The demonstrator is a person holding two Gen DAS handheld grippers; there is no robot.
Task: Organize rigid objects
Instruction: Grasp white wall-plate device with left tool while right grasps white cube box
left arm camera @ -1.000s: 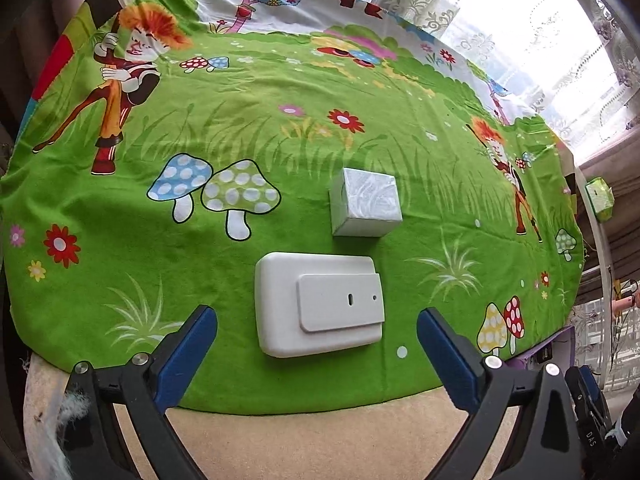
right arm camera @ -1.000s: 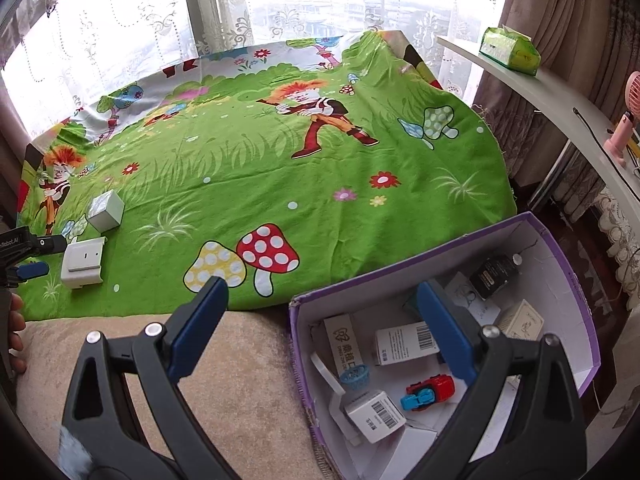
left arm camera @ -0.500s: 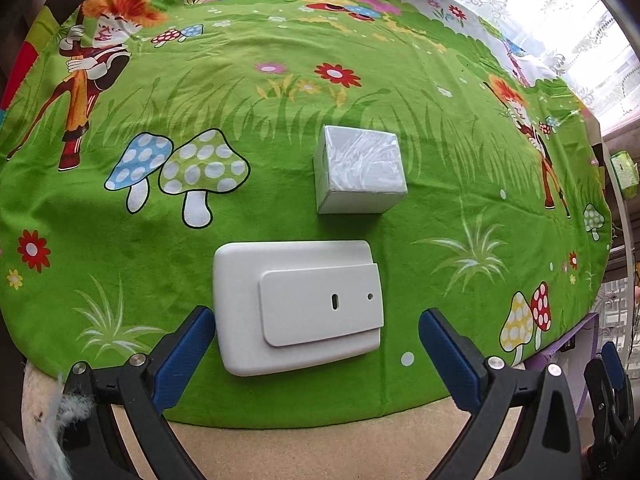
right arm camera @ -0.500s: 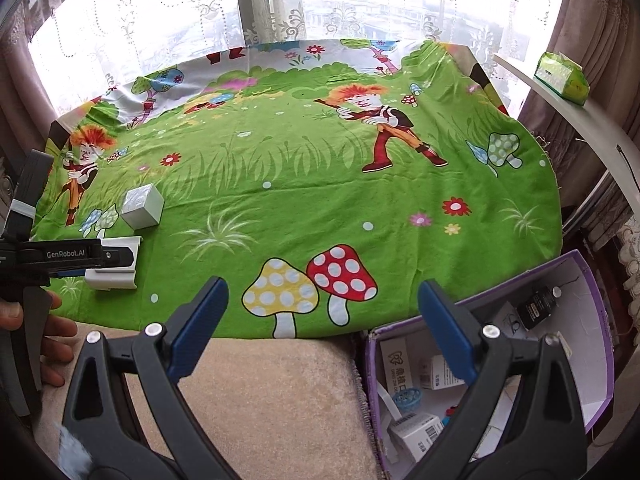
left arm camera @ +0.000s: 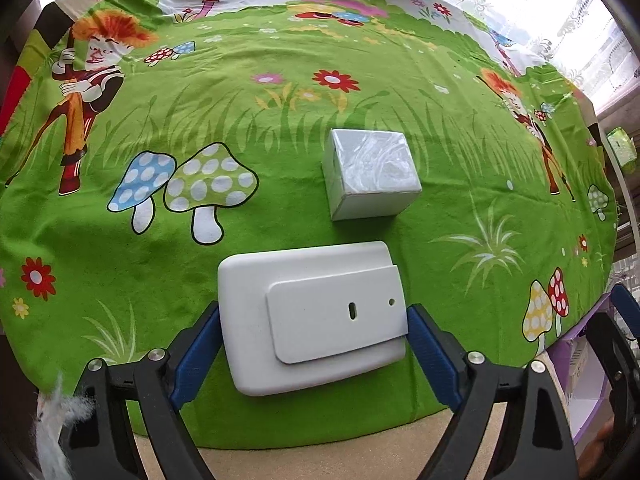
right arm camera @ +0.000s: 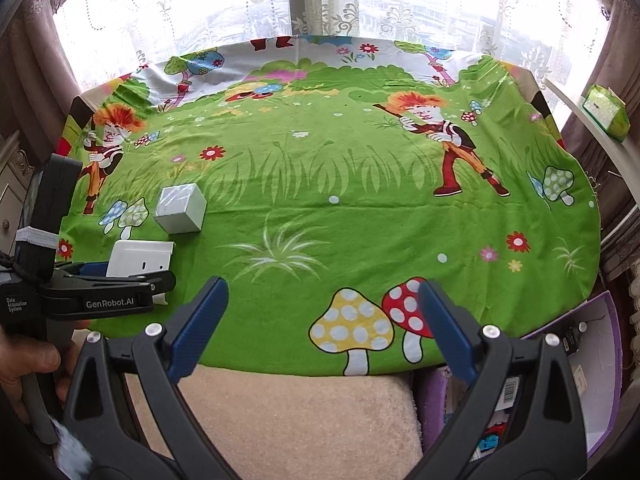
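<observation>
A flat white plastic device (left arm camera: 316, 316) lies on the green cartoon cloth (left arm camera: 280, 120) near its front edge. My left gripper (left arm camera: 314, 344) has its blue pads on both sides of the device, touching or nearly touching its edges. A small white box (left arm camera: 370, 174) sits just behind the device. In the right wrist view the device (right arm camera: 138, 260) and box (right arm camera: 180, 208) show at the left, with the left gripper (right arm camera: 120, 280) around the device. My right gripper (right arm camera: 322, 332) is open and empty above the cloth's front edge.
A purple-rimmed box (right arm camera: 600, 380) with several small items stands low at the right, beside a beige cushion (right arm camera: 296, 412). A green tissue pack (right arm camera: 606, 110) lies on a white shelf at the far right. Curtained windows stand behind the table.
My left gripper moved forward and its jaws narrowed around the white device. My right gripper swung left, away from the purple box, toward the middle of the cloth.
</observation>
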